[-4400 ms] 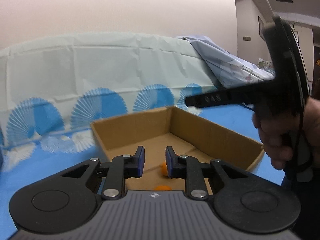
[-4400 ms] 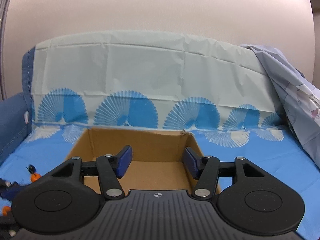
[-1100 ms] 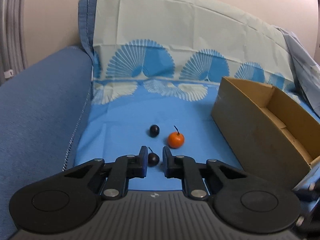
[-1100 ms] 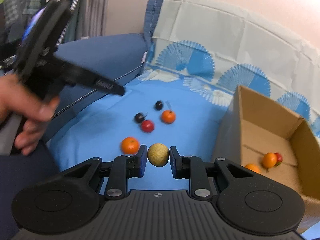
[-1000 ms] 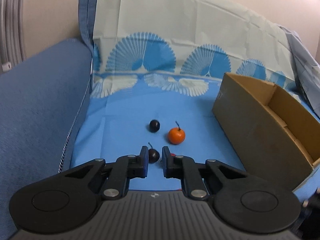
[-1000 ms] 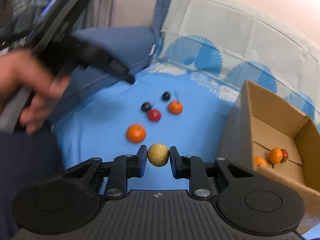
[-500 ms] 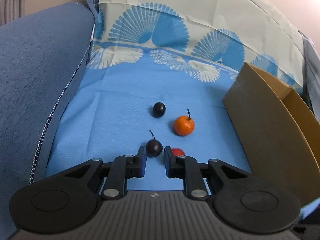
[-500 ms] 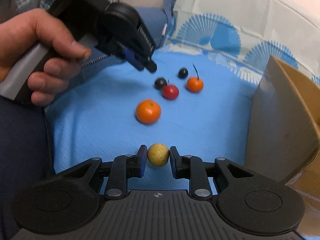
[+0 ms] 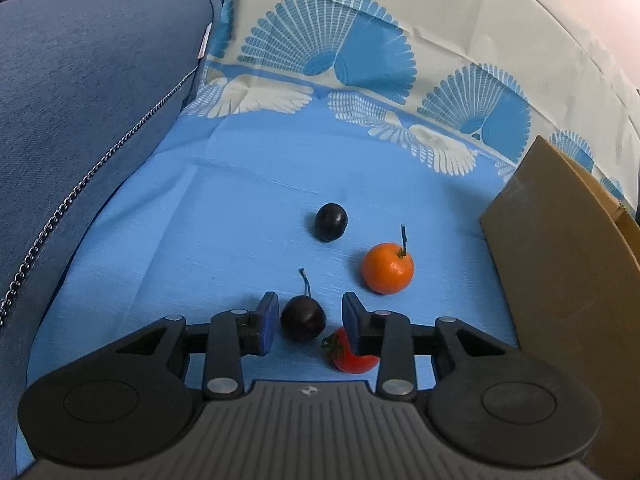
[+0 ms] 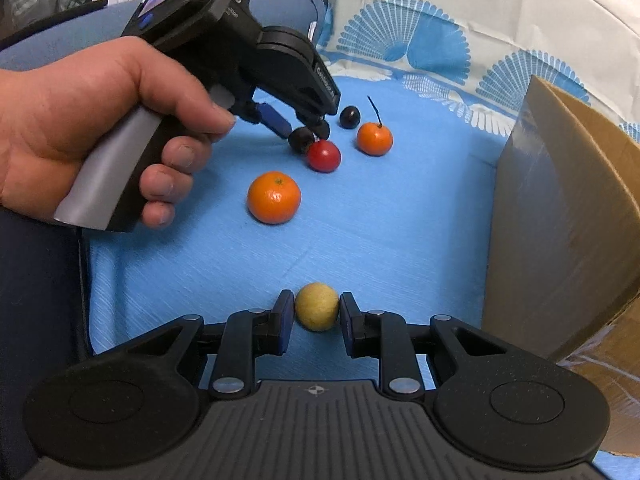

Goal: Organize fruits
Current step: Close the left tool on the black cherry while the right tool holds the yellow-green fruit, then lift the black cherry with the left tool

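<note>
My left gripper (image 9: 307,322) is open around a dark cherry with a stem (image 9: 303,317) on the blue cloth; the pads stand apart from it. A red fruit (image 9: 352,354) lies under the right finger. A small orange with a stem (image 9: 387,268) and a dark plum (image 9: 330,222) lie farther off. My right gripper (image 10: 313,316) is shut on a yellow round fruit (image 10: 317,306). The right wrist view also shows the left gripper (image 10: 298,128), the cherry (image 10: 300,139), the red fruit (image 10: 324,155), the small orange (image 10: 374,138), the plum (image 10: 349,117) and a bigger tangerine (image 10: 274,197).
A cardboard box stands at the right (image 9: 560,248), also in the right wrist view (image 10: 560,208). A blue sofa cushion (image 9: 80,92) rises on the left. The patterned cloth (image 9: 360,40) covers the backrest. The person's hand (image 10: 100,120) holds the left gripper.
My left gripper came down and opened its fingers around the cherry. My right gripper, still holding the yellow fruit, moved lower toward the cloth.
</note>
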A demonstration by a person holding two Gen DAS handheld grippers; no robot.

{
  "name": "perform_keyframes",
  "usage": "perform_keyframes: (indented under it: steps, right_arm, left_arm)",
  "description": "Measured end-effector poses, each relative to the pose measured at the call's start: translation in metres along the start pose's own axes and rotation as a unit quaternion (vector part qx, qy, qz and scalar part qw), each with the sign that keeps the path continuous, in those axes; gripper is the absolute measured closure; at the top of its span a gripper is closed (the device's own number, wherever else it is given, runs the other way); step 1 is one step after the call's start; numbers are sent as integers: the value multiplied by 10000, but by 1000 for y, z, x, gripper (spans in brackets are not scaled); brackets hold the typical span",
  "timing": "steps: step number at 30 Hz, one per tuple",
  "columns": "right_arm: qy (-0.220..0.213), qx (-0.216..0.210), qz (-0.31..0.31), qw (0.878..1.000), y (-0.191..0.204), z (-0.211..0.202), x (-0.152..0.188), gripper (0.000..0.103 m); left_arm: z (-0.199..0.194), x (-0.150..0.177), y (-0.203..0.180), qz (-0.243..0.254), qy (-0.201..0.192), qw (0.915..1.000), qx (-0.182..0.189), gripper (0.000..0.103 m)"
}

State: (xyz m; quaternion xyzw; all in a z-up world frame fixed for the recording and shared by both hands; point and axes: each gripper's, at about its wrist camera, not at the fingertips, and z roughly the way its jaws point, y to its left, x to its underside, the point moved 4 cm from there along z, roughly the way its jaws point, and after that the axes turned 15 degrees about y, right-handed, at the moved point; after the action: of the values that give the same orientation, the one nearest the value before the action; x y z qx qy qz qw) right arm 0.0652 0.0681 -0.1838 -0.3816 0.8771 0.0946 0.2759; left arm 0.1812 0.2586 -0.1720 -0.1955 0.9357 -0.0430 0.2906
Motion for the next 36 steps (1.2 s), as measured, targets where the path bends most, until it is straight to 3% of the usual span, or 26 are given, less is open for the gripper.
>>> perform_keyframes:
  steps: [8,11,14,21,25,36]
  right_arm:
    - [-23,16,3,10000,0,2,-2,78]
    - [-90,44,-23,9999,0,0,-1,78]
    - [-262,93,21,9996,-1,-6,-2,78]
    - [-209,168,208,9994,-10,-3,-3,78]
    - [-93,189,208,9996,-10,1,-2,78]
    - [-33,173,198,9996,-10,5,-3,78]
  left_arm:
    - [3,0,9,-192,68,9998,-8,65]
    - [2,0,6,-96,48,9999,-10,75]
    - [-3,2,5,-92,-23,9999,-54,76]
    - [-10,1,23,-581,-35,9983,43,77]
    - [-3,2,35,-957,216,9946,327,75]
    - [4,2,20,-503,182,9986,46,73]
